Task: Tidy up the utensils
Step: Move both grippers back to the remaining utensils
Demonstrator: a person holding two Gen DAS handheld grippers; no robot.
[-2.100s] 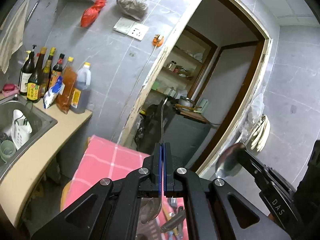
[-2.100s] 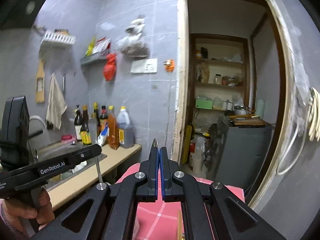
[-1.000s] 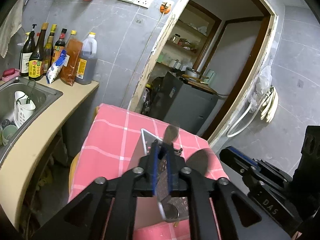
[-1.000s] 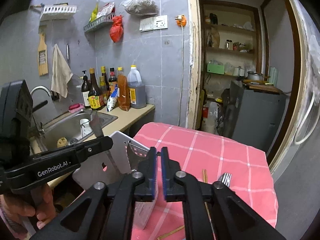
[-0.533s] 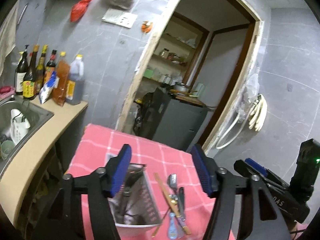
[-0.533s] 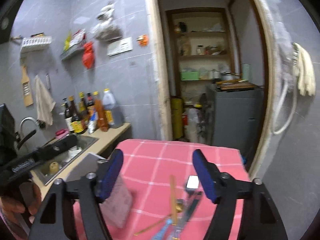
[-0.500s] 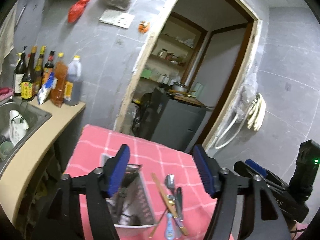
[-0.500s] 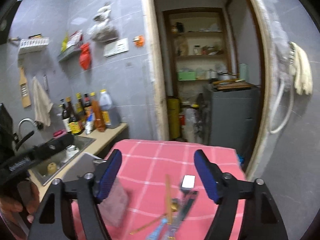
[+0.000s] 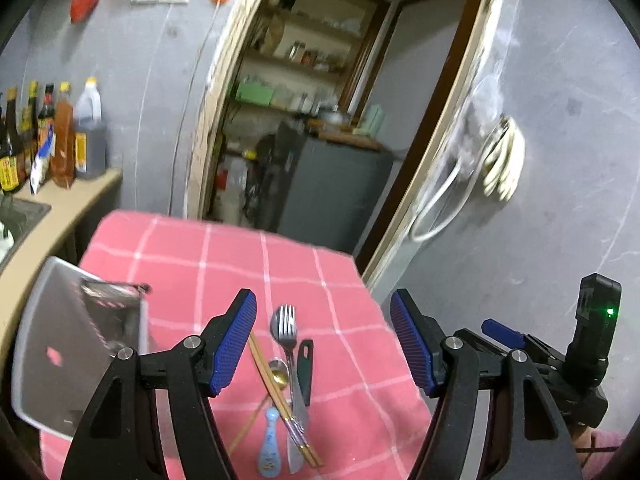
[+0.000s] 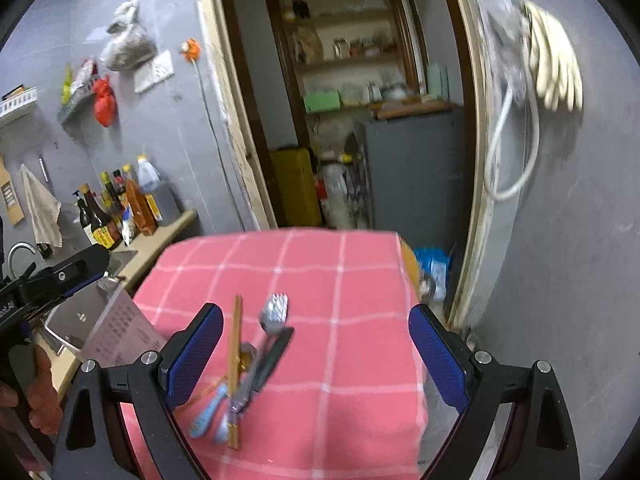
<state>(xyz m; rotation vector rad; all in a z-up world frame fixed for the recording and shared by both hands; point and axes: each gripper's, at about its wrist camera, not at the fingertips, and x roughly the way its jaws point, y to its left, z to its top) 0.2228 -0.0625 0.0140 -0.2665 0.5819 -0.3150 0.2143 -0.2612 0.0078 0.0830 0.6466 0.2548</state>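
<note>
So both grippers just let go: the left gripper (image 9: 323, 344) and right gripper (image 10: 312, 354), clamped shut on utensils a second ago, now gape wide and empty. The spoon seems to have landed in the holder (image 9: 80, 344). Right of the holder on the cloth (image 9: 224, 256): fork (image 9: 285, 330), chopsticks (image 9: 280, 396), knife (image 9: 305, 364). Next pickup, I guess.

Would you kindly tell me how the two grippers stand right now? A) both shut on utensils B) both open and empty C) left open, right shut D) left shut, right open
B: the left gripper and right gripper both have their fingers spread wide above the utensil pile, holding nothing.
</note>
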